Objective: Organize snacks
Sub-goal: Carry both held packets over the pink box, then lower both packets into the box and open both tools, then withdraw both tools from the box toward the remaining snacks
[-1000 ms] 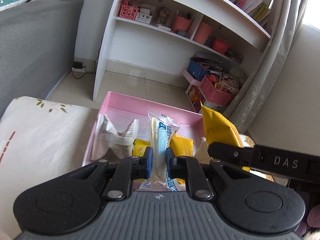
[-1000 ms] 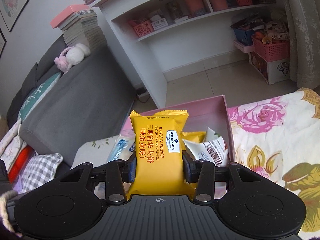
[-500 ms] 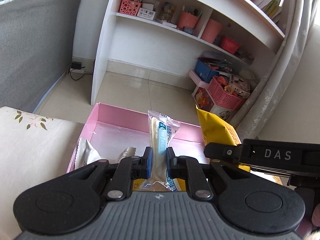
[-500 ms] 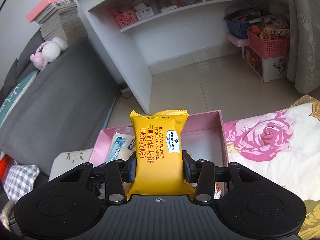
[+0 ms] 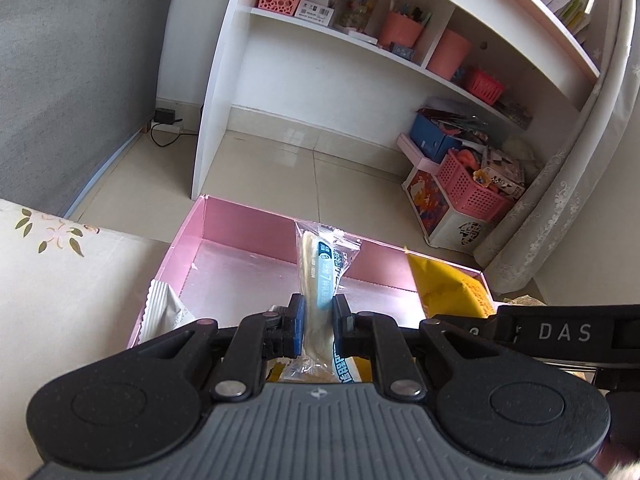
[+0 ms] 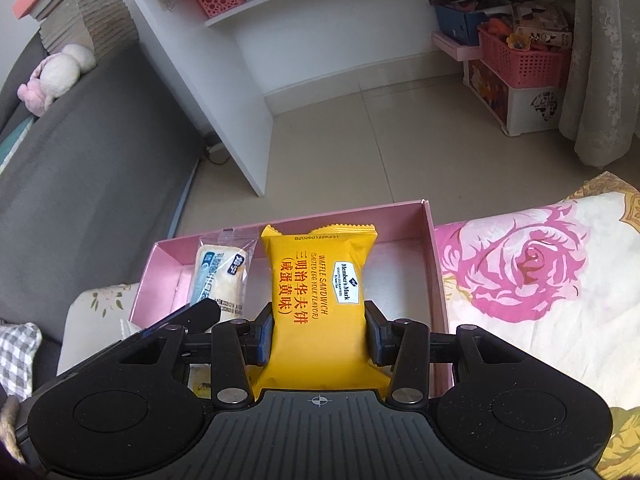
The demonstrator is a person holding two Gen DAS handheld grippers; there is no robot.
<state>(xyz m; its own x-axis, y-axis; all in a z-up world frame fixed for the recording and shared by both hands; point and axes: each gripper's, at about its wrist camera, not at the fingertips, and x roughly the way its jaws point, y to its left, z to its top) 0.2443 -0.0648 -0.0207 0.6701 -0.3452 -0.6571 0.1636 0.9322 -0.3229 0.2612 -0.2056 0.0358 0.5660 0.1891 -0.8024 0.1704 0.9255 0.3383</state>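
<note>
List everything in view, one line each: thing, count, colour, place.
Box: 1, pink, open, on the bed edge.
Waffle pack: 1, yellow, held upright over the box.
Clear pack: 1, clear with blue print, held over the box.
White pack: 1, white, at the box's left wall.
Bedding: white with pink roses, right of the box.
Sofa: 1, grey, left.
Plush: 1, pink and white, on the sofa.
Shelf unit: 1, white, behind the box.
Floor basket: 1, pink, by the curtain.
Curtain: 1, pale, right.
Left gripper: black, shut on the clear pack.
Right gripper: black, shut on the waffle pack.
</note>
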